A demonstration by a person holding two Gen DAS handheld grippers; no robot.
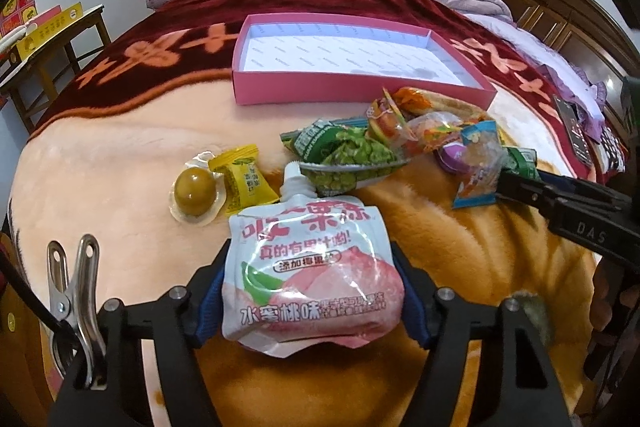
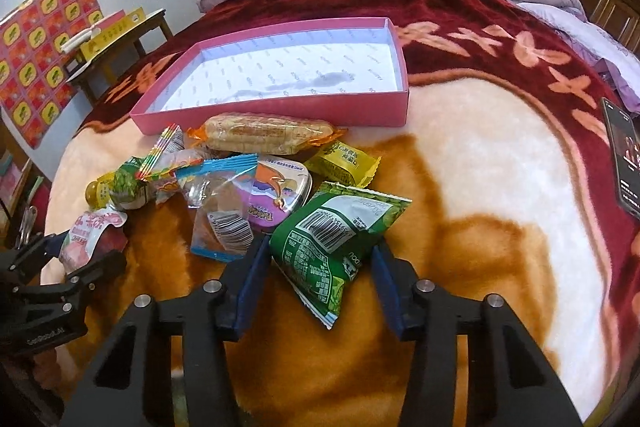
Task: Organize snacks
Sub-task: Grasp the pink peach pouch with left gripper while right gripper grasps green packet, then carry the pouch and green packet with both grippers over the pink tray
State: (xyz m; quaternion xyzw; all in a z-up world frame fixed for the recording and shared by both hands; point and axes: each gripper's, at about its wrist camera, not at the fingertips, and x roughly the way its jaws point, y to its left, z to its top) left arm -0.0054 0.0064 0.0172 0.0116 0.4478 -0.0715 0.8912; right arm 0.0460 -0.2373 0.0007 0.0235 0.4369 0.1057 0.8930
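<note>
Between my left claw [image 1: 312,291] sits the peach jelly pouch [image 1: 312,267], spout pointing far; both blue pads [image 1: 210,293] press its sides, so I have it gripped, lying on the blanket [image 1: 120,167] of the bed. Just beyond it to the left lie a round brown sweet in clear wrap [image 1: 195,191] and a yellow candy [image 1: 240,179], touching each other. My right claw [image 2: 320,275] straddles the green pea packet [image 2: 336,239]; its left pad [image 2: 250,283] touches the packet's edge, while the right pad looks just shy of it, so I cannot tell whether the grip is firm. Left of that packet the snack pile [image 2: 224,179] holds a blue-edged clear wrapper, a purple tin and a long biscuit pack. Farther off rests the pink box [image 2: 280,111], open, with only white lining paper inside. At far right a phone [image 2: 624,163] lies on the blanket.
</note>
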